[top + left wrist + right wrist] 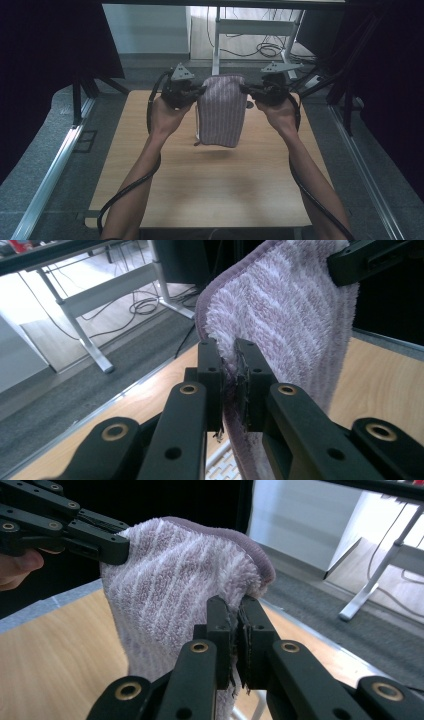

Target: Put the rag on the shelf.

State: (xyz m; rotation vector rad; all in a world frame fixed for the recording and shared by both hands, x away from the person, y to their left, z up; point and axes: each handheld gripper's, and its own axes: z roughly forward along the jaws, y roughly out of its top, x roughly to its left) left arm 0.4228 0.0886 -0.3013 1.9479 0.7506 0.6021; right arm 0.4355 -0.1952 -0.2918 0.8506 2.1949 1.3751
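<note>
Mauve terry cloth with pale stripes, a small folded towel (220,111), is hanging in the air above the far half of the light wooden table (210,190), stretched between two black hand-held grippers. On the person's left, the left gripper (201,90) is pinching the towel's upper left corner, and in the left gripper view its two black jaws are standing almost together with the fluffy edge squeezed between the pads (235,380). On the other side, the right gripper (243,88) is clamping the upper right corner in the same way; the right gripper view is showing its jaws pressed close on the cloth's darker hemmed border (235,630). Both bare forearms are reaching in from the near edge of the table, with thick black cables trailing down from each tool. The towel is dangling straight down from its top edge, its lower end hovering over the wood and casting a faint shadow there, with a small white tag showing at its lower left side. Beyond the table, grey carpet, a white desk frame (218,40) and loose cords are lying in daylight.
</note>
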